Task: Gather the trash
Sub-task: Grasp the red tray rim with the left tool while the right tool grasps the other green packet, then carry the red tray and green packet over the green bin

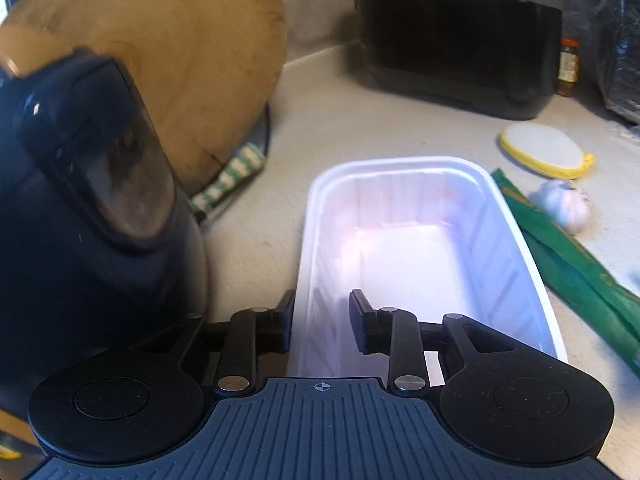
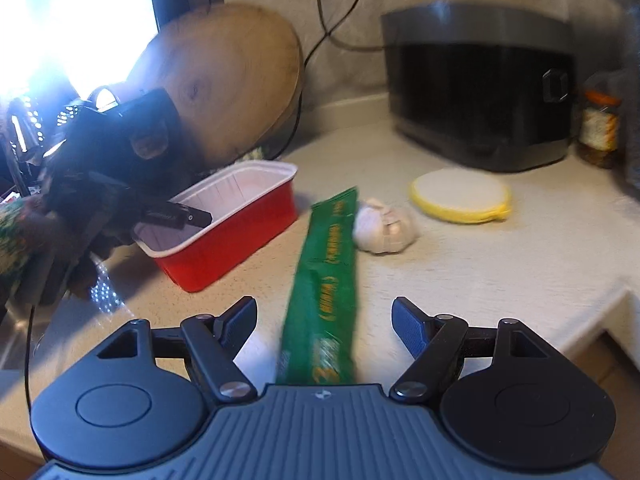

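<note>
Left wrist view: left gripper (image 1: pixel 320 320) straddles tray (image 1: pixel 420 208) wall, pads apart (not clenched) — squeeze next. Right gripper (image 2: pixel 324 328) released; wrapper (image 2: pixel 326 280) at twelve o'clock — descend.

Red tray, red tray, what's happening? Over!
Left gripper astride red tray wall, not clamped. Right gripper open over green wrapper. Garlic beside wrapper. Over.

A pale speckled stone worktop (image 2: pixel 460 272) carries a red plastic tray with a white inside (image 2: pixel 236 236), a long green foil wrapper (image 2: pixel 328 280), a white garlic bulb (image 2: pixel 384 226), a round yellow-rimmed white lid (image 2: pixel 460 196), a black boxy appliance (image 2: pixel 480 92) and a glass jar (image 2: pixel 598 128).
</note>
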`<state>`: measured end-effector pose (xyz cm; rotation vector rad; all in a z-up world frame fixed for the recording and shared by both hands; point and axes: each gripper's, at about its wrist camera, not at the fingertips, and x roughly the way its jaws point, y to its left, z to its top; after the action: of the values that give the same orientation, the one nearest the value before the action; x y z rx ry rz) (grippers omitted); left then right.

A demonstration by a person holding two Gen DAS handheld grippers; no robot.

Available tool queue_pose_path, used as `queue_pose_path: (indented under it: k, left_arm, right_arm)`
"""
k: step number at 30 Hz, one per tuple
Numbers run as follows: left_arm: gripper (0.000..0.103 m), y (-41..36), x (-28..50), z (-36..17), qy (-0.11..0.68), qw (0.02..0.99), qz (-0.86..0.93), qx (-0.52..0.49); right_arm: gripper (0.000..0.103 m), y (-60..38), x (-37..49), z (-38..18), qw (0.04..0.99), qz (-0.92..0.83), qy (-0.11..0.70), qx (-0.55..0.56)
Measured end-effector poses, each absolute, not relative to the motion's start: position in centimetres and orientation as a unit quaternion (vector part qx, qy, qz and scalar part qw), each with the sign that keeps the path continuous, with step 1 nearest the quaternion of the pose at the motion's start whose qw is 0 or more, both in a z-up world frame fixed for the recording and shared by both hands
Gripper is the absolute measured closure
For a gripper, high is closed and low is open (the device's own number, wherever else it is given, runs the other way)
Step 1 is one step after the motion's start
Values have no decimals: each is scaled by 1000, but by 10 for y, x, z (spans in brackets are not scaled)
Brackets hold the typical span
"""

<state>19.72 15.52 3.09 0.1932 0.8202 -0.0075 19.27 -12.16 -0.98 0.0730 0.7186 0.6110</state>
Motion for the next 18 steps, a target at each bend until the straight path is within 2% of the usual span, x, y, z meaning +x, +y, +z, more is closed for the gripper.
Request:
queue_pose_path:
  k: [1,2,4,6,8,9,10,12,18]
  left_arm:
    - [86,156,193,32,397,914,-12,85]
    - [88,158,189,34,395,916,-22,72]
    - [88,163,176,35,390,920,-29,27]
    - [89,165,161,33,389,921,-28,-4]
    - [91,165,146,34,375,926,-36,-7]
    - [92,164,140,36,364,931,-39,-7]
    - [94,163,135,40,352,935,-38,-5]
    - [93,164,123,55,323,946,-36,-9]
    - [93,150,81,105,251,968,-27,9]
  right_arm:
    - [28,-112,199,-12,888,294,351,31]
    - [28,-103,204,-15,888,293,354,22]
    - [28,-87,214,-20,887,288,362,-1]
    - [35,-76,220,-25,885,277,373,-16]
    - [64,-69,219,-24,889,269,367,-40]
    - [66,-65,217,-23,890,267,365,-55]
    - [75,-64,215,-20,889,271,364,-54]
    - [82,-65,207,-12,885,290,361,-43]
    - [85,-90,169,32,893,320,315,5]
